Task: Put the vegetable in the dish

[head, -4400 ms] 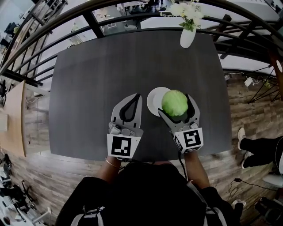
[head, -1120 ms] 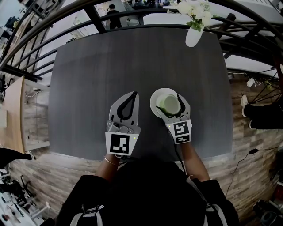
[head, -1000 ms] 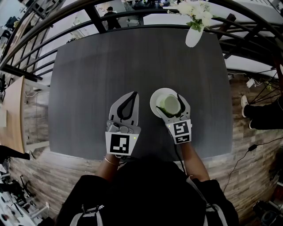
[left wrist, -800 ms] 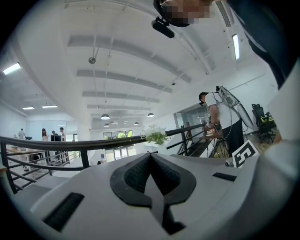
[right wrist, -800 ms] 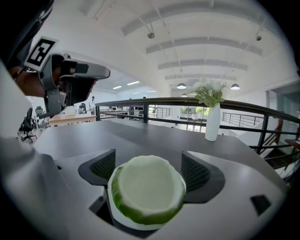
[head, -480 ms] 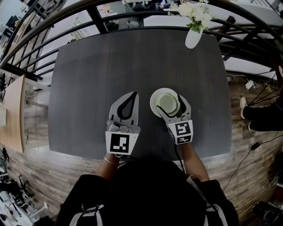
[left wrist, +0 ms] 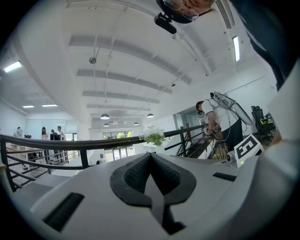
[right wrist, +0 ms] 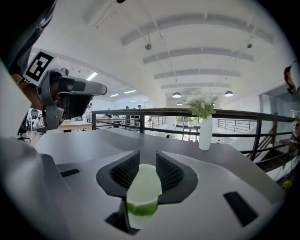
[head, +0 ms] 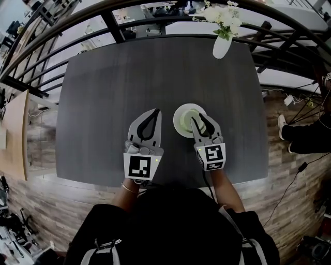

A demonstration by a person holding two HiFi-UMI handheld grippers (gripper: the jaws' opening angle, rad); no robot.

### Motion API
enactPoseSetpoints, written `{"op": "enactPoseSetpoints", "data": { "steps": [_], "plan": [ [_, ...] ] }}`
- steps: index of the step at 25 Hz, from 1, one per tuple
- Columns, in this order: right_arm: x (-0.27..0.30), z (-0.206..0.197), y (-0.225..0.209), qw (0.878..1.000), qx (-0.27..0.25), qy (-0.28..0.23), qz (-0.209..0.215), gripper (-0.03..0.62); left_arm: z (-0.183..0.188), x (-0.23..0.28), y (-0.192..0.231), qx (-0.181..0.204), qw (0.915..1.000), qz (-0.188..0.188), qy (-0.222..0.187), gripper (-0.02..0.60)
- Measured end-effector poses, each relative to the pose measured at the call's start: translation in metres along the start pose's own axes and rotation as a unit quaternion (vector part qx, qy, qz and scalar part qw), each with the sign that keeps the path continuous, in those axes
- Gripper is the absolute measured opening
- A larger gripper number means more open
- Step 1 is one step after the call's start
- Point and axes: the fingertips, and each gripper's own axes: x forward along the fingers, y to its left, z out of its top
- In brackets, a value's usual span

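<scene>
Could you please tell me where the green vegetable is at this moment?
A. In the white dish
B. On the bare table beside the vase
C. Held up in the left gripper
A: the head view shows the green vegetable lying inside the white dish on the dark table.

No readable text or labels, distant print perhaps too small

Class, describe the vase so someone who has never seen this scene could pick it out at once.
Take the dark table and follow it to its far edge, right of the middle. The vase stands there alone: white, with white flowers, unlike the low round dish nearer the front.
</scene>
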Motion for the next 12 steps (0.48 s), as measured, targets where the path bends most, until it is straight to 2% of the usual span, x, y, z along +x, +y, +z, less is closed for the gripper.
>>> {"op": "enactPoseSetpoints", "data": {
  "steps": [6, 12],
  "plan": [
    [-0.009, 0.009, -0.003, 1.000, -0.008, -0.013, -0.017, 0.040, 0.002, -0.005, -0.004, -0.002, 1.0000, -0.002, -0.001, 0.000],
    [-0.017, 0.017, -0.005, 1.000, -0.005, -0.018, -0.023, 0.008, 0.003, -0.009, -0.007, -0.006, 1.0000, -0.003, -0.003, 0.000]
  ]
}}
